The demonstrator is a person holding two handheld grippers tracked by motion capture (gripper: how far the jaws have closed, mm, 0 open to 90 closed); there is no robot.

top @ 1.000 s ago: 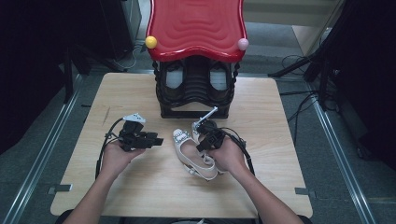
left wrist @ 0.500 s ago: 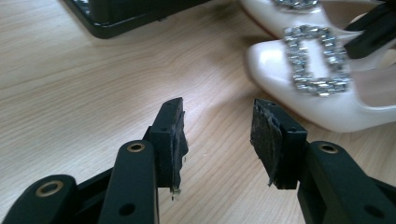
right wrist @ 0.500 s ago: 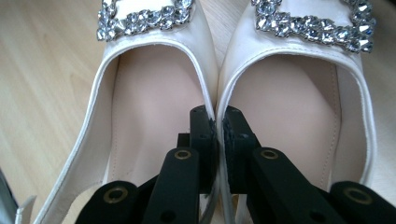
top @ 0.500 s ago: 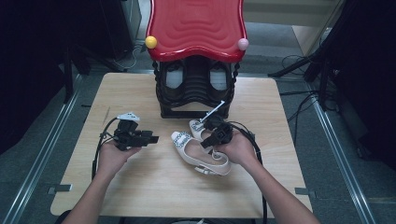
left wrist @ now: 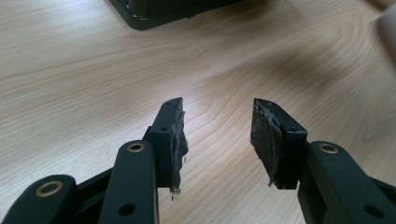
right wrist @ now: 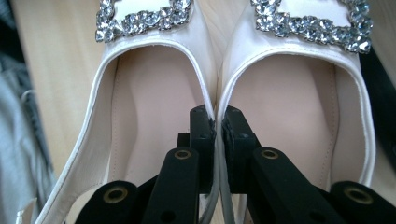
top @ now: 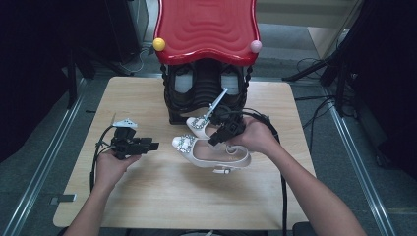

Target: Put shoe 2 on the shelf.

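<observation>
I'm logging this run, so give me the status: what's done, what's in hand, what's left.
Done: the right gripper has pinched the two white jewelled shoes together by their touching inner edges. In hand: it holds the pair in front of the black shoe rack with the red top. The left gripper is open over bare table. Left, judging by the pictures: probably setting the pair into the rack.

Two shoes sit side by side near the middle of the table — one jaw of the right gripper inside each, pinching their touching inner walls. Behind them, at the far edge, stands a rack. The left gripper hangs well to their left, above bare table — jaws apart.
</observation>
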